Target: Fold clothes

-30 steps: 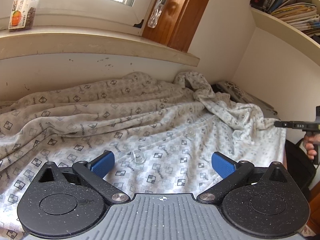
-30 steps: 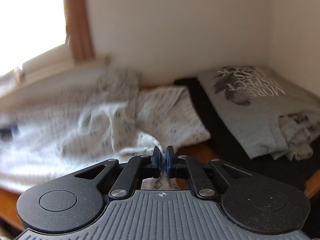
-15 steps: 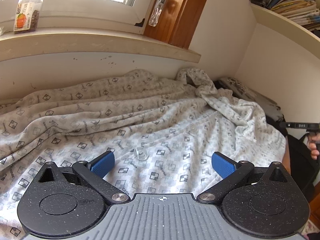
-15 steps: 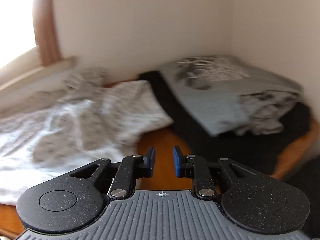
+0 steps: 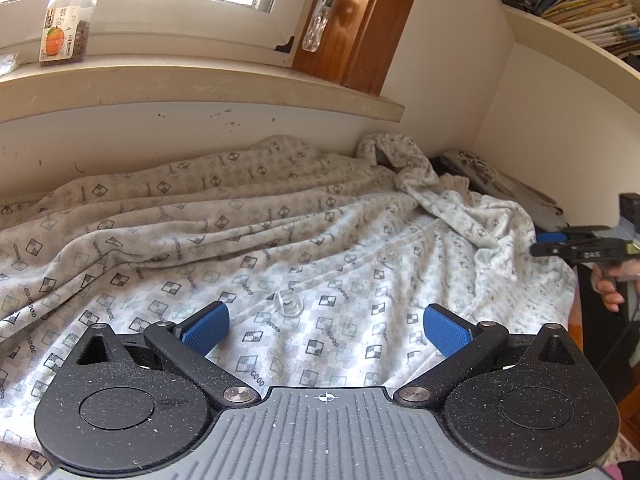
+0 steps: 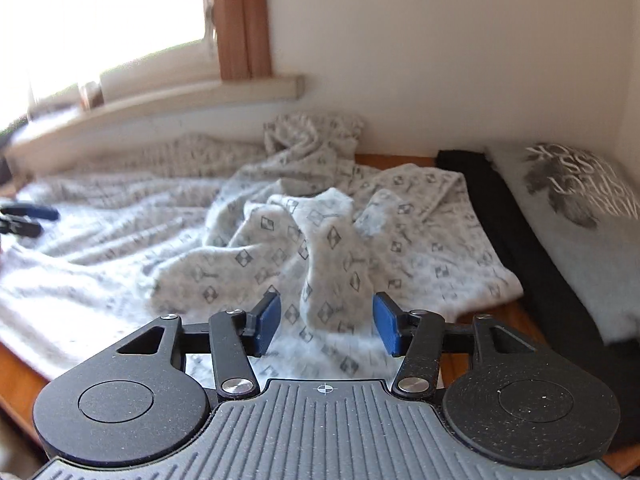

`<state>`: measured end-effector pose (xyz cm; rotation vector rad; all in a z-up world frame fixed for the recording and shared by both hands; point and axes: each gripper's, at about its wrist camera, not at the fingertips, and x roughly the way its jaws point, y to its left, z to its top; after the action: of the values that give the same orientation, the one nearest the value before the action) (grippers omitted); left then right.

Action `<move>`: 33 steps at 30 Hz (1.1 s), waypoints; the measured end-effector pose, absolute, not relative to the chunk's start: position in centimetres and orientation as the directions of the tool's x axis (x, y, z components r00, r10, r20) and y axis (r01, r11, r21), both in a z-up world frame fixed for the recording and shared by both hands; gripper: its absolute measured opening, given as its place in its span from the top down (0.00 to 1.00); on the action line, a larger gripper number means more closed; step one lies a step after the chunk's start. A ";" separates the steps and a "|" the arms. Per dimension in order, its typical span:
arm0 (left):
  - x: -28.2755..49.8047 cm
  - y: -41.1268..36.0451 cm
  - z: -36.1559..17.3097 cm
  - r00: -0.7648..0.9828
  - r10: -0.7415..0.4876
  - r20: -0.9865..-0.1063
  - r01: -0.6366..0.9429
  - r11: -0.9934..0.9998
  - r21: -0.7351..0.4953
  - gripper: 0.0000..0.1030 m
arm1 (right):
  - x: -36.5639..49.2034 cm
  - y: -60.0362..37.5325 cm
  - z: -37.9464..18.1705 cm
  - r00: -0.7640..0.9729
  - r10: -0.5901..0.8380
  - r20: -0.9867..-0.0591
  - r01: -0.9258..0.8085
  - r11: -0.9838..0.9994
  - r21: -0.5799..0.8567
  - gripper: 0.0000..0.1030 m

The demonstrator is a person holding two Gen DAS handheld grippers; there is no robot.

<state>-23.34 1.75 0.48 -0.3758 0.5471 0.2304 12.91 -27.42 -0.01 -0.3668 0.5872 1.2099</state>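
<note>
Left tool (image 5: 326, 326) black, speckled, blue ribbed pads, silver screws, grey ridged base, right tool (image 6: 327, 318) alike

Left gripper (image 5: 326, 326) fingers spread wide, right gripper (image 6: 327, 322) fingers parted

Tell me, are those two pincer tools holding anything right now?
No, nothing is held. The left gripper is wide open above the patterned shirt. The right gripper is open too, with a raised fold of the shirt between its blue pads, not pinched.
</note>
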 end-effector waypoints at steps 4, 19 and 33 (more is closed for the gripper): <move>-23.3 1.8 0.4 0.832 0.112 -0.543 -0.309 0.906 -0.288 0.00 | 13.4 -25.9 0.9 0.206 0.790 -0.577 -0.944 0.315 0.094 0.97; -23.3 1.4 0.7 0.824 0.125 -0.552 -0.315 0.911 -0.264 0.00 | 14.7 -32.2 1.7 0.251 0.828 -0.501 -0.917 0.369 0.151 0.65; -24.0 0.1 0.8 0.804 0.162 -0.573 -0.337 0.917 -0.213 0.00 | 13.3 -36.8 -0.6 0.258 0.819 -0.512 -0.911 0.383 0.154 0.80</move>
<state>-24.02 0.14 0.84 -0.3142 0.5795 0.2718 13.32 -36.79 -0.63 -0.1862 0.5704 1.1822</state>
